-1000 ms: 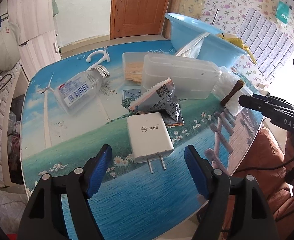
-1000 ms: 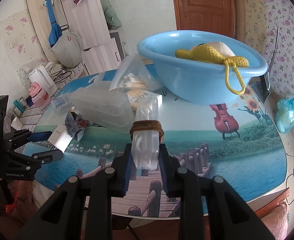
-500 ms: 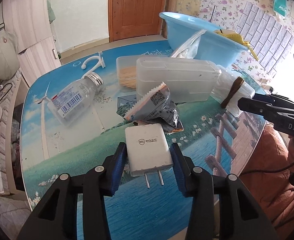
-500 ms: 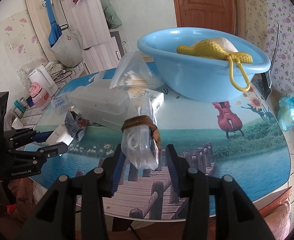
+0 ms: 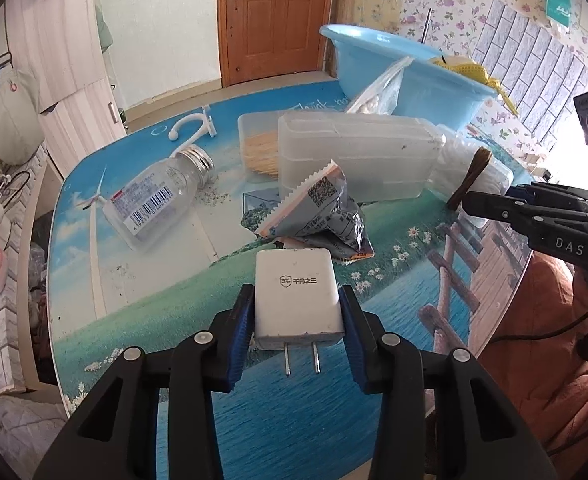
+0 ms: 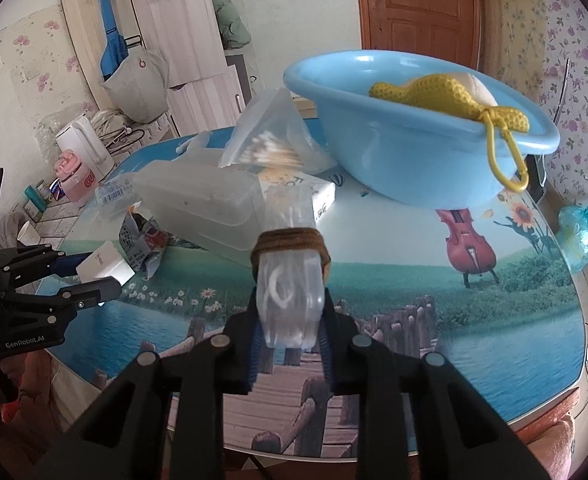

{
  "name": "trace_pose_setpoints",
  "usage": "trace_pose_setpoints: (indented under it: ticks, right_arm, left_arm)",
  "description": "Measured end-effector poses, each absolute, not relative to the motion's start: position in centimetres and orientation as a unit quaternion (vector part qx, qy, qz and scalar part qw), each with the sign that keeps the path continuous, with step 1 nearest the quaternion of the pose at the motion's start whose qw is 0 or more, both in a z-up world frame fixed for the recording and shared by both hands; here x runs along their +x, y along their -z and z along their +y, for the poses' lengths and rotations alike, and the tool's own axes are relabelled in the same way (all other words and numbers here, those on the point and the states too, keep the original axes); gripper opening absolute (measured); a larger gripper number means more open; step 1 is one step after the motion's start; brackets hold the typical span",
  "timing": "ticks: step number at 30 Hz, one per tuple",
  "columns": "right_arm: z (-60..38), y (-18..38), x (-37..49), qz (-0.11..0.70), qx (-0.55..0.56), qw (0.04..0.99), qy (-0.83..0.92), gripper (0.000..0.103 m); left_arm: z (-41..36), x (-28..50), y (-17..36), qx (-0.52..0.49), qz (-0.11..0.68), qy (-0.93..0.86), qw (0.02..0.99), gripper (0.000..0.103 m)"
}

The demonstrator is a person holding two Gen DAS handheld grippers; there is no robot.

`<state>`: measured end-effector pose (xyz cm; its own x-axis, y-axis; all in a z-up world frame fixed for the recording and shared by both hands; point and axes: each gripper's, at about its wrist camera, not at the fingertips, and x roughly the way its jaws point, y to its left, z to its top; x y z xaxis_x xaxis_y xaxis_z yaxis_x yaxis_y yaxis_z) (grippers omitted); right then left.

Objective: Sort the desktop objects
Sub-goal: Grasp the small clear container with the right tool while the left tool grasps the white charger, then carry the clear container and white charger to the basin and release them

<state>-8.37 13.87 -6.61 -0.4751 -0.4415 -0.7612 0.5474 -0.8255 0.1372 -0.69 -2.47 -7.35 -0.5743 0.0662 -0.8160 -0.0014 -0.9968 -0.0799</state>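
Note:
A white charger plug (image 5: 296, 300) with two metal prongs facing me sits between the blue pads of my left gripper (image 5: 296, 312), which is shut on it near the table's front edge. My right gripper (image 6: 289, 332) is shut on a clear bag (image 6: 289, 300) holding a coiled white cable, bound by a brown hair tie (image 6: 289, 240). In the left wrist view the right gripper (image 5: 482, 202) reaches in from the right side. The left gripper (image 6: 93, 276) and the charger (image 6: 105, 266) show at the left of the right wrist view.
A crumpled snack wrapper (image 5: 322, 212), clear plastic box (image 5: 358, 156), toothpick box (image 5: 259, 148), lying glass bottle (image 5: 153, 200) and white hook (image 5: 191, 126) crowd the table's middle. A blue basin (image 6: 414, 160) with a yellow mesh item (image 6: 446, 96) stands behind; a cotton-swab bag (image 6: 273, 140) leans there.
My left gripper moved forward around the charger and closed on it. My right gripper loosened around the bag half a second ago and has closed on it again.

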Motion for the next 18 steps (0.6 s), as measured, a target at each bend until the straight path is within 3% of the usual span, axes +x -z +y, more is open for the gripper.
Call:
trace_pose_setpoints:
  ticks: [18]
  right_arm:
    - [15.5, 1.6, -6.7, 0.034, 0.353, 0.321, 0.878, 0.023]
  left_arm:
    - [-3.7, -0.4, 2.7, -0.418, -0.048, -0.907, 0.003, 0.04]
